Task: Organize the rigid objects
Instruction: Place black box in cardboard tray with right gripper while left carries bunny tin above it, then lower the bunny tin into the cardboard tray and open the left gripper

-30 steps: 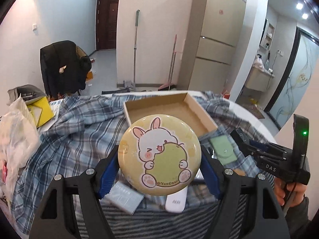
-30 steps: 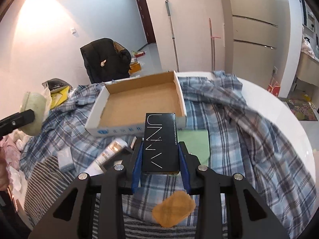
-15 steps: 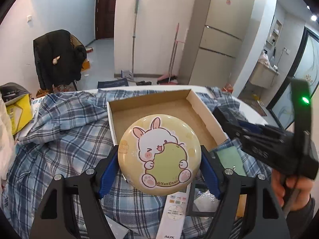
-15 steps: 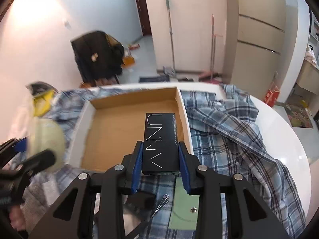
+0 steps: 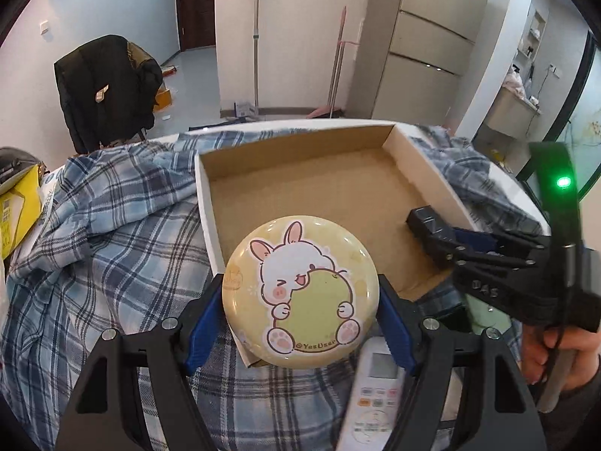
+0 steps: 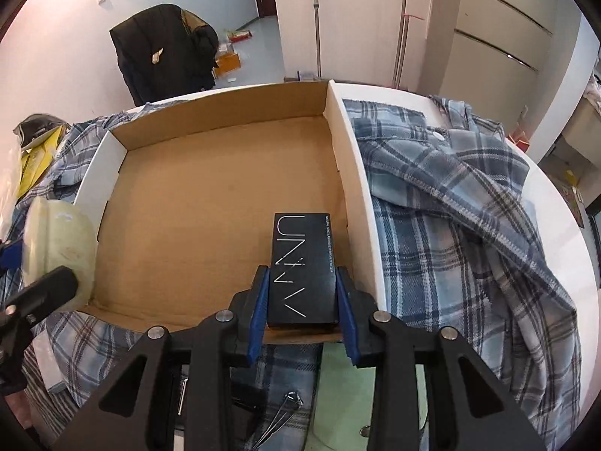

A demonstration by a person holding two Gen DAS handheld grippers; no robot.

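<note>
- Cardboard box (image 5: 300, 195), shallow and open-topped with white outer walls, lies on a blue plaid shirt (image 5: 112, 233) spread over the white round bench (image 6: 556, 203).
- Left gripper (image 5: 300, 315) pinches a round yellow tin (image 5: 300, 293) with a cartoon rabbit on its lid; the blue pads press on its two sides.
- The tin hangs over the box's near left corner, partly above the brown floor and partly above the shirt.
- Right gripper (image 6: 302, 300) is clamped on a black carton (image 6: 300, 263) with thin white lettering, gripped by its long sides.
- The carton is over the near right part of the box floor, just beside the right wall; whether it touches the floor cannot be told.
- In the left wrist view the right gripper (image 5: 443, 236) reaches into the box from the right, a hand (image 5: 556, 357) around its handle.
- White remote control (image 5: 375, 387) lies on the shirt, just in front of the box.
- Pale green flat item (image 6: 345, 383) lies on the shirt below the right gripper.
</note>
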